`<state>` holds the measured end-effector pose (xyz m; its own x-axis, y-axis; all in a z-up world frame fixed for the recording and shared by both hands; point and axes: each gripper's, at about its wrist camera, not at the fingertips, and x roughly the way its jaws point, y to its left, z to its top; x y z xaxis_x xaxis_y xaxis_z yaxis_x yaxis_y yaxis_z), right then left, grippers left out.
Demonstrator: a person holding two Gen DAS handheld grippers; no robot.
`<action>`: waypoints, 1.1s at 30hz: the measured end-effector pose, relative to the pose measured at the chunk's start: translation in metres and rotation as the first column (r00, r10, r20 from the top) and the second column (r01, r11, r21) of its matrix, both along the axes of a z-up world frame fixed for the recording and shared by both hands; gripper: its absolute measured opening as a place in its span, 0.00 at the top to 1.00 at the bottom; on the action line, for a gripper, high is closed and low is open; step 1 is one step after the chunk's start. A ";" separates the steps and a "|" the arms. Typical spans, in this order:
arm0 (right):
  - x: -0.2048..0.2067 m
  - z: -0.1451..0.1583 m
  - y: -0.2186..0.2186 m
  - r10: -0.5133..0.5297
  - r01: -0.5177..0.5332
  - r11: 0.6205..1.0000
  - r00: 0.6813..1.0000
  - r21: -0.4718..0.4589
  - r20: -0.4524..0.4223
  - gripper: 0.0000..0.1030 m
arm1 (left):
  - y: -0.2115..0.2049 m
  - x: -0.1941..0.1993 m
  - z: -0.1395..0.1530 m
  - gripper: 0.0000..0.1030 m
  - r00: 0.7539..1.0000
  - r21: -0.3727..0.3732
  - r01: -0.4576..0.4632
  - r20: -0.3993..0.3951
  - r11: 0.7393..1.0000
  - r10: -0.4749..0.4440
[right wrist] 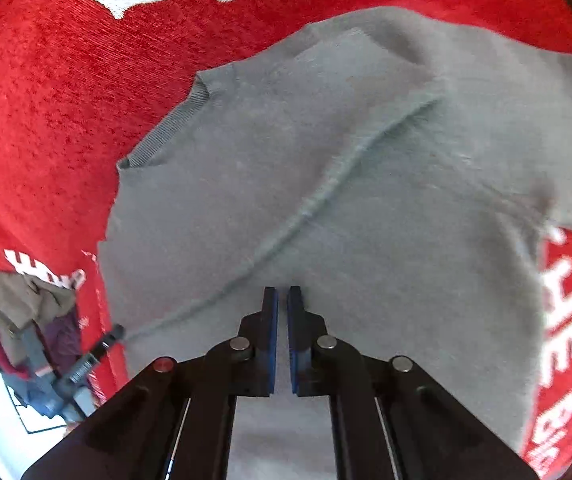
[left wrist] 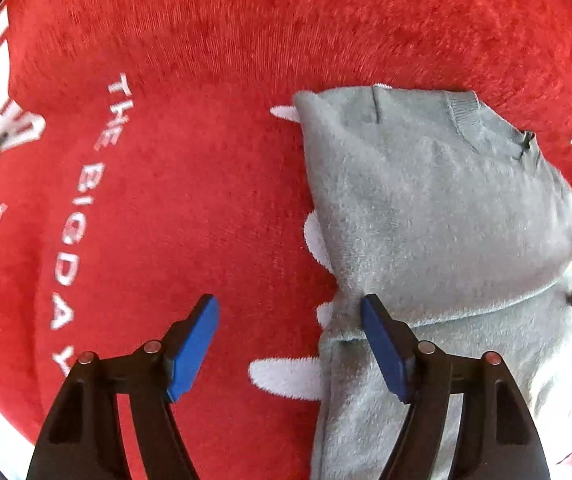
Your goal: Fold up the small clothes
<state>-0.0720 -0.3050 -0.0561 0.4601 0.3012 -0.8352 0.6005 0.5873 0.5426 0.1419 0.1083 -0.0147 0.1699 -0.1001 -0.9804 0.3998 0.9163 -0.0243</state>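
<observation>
Grey knit sweater (left wrist: 437,216) is lying partly folded on a red plush cloth (left wrist: 214,48), its ribbed neckline (left wrist: 481,128) pointing toward the far right in the left wrist view. One layer of the sweater is lying doubled over another, and the folded edge is running as a raised ridge (right wrist: 305,212) diagonally across the garment in the right wrist view.

Left gripper (left wrist: 289,320) is hovering at the sweater's left border with its blue-padded jaws spread wide; the right pad (left wrist: 381,348) is sitting over the grey fabric at a bunched spot on the border, the left pad (left wrist: 194,344) is over bare red cloth, and nothing is being held between them.

Right gripper (right wrist: 282,304) is sitting low over the middle of the sweater with its jaws drawn almost together, only a thin slit showing between the pads; whether any fabric is being pinched there cannot be told.

White lettering (left wrist: 82,216) is running across the red cloth. A heap of other clothes (right wrist: 22,312) is lying near the cloth's edge at the left of the right wrist view.
</observation>
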 end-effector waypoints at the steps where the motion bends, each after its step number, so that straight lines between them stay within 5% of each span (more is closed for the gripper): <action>1: -0.003 0.004 -0.001 0.000 0.000 1.000 1.000 -0.011 -0.006 0.93 | -0.001 -0.002 0.005 0.27 1.000 0.017 0.008 0.010 1.000 -0.008; 3: -0.013 0.010 -0.004 -0.003 0.003 1.000 1.000 -0.018 -0.007 0.86 | -0.006 -0.007 0.015 0.27 1.000 0.043 0.020 0.021 0.999 -0.021; 5: -0.023 0.017 -0.006 -0.008 0.008 1.000 1.000 -0.015 -0.008 0.56 | -0.013 -0.015 0.024 0.27 0.999 0.049 0.027 0.026 0.998 -0.029; 7: -0.035 0.023 -0.008 -0.011 0.011 1.000 1.000 -0.018 -0.005 0.47 | -0.025 -0.028 0.034 0.27 0.999 0.040 0.036 0.018 0.999 -0.037; 17: -0.085 0.019 -0.012 -0.053 0.054 0.997 0.998 0.049 -0.028 0.47 | -0.122 -0.113 0.045 0.27 0.980 0.033 0.197 -0.037 0.980 -0.196; 20: -0.101 0.014 -0.017 -0.061 0.063 0.997 0.998 0.048 -0.035 0.45 | -0.147 -0.130 0.040 0.02 0.971 0.012 0.236 -0.054 0.972 -0.235; 21: -0.106 0.013 -0.021 -0.064 0.066 0.997 0.997 0.046 -0.038 0.45 | -0.154 -0.135 0.041 0.01 0.969 0.004 0.244 -0.048 0.970 -0.243; 28: -0.144 0.000 -0.055 -0.153 0.154 0.986 0.988 0.063 -0.023 0.30 | -0.191 -0.154 0.028 0.01 0.959 0.022 0.257 -0.125 0.966 -0.253; 33: -0.175 -0.009 -0.092 -0.260 0.262 0.961 0.965 0.085 -0.034 0.30 | -0.213 -0.161 0.012 0.01 0.956 0.103 0.275 -0.132 0.956 -0.261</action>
